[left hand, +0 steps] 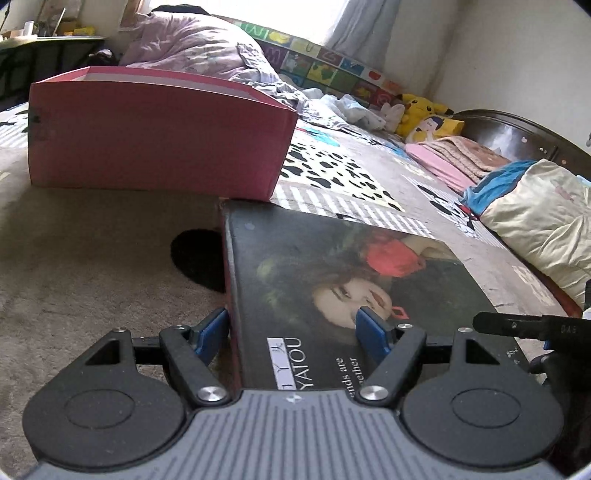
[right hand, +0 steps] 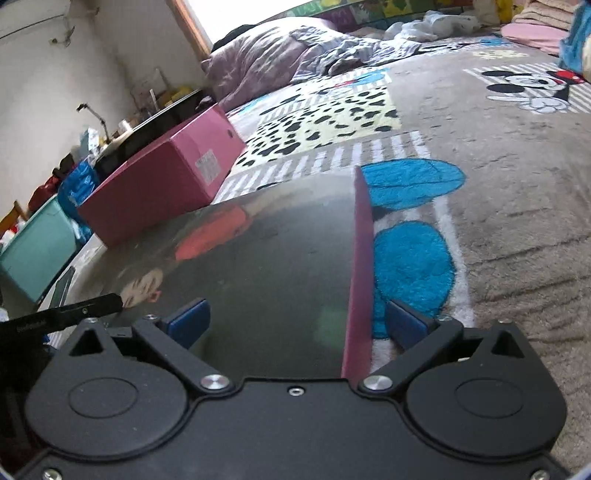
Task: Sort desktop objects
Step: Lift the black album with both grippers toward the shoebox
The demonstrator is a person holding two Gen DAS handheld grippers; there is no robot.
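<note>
Dark box lid (left hand: pixel 332 280) with printed portrait, lying on patterned bed cover (left hand: pixel 92 258), far corner just beside pink box (left hand: pixel 155 136). Left gripper (left hand: pixel 291 332) wide open, blue pads on either side of lid's left edge, contact unclear. Right gripper (right hand: pixel 295 325) wide open too, straddling lid's red right rim, gripping nothing

I see a bedroom, cartoon-print bedspread (right hand: pixel 498 155), rumpled purple quilt (left hand: pixel 192 40), bright curtained window (left hand: pixel 354 22), white walls (left hand: pixel 517 48), dark headboard (left hand: pixel 517 133), cluttered shelf (left hand: pixel 44 33).
</note>
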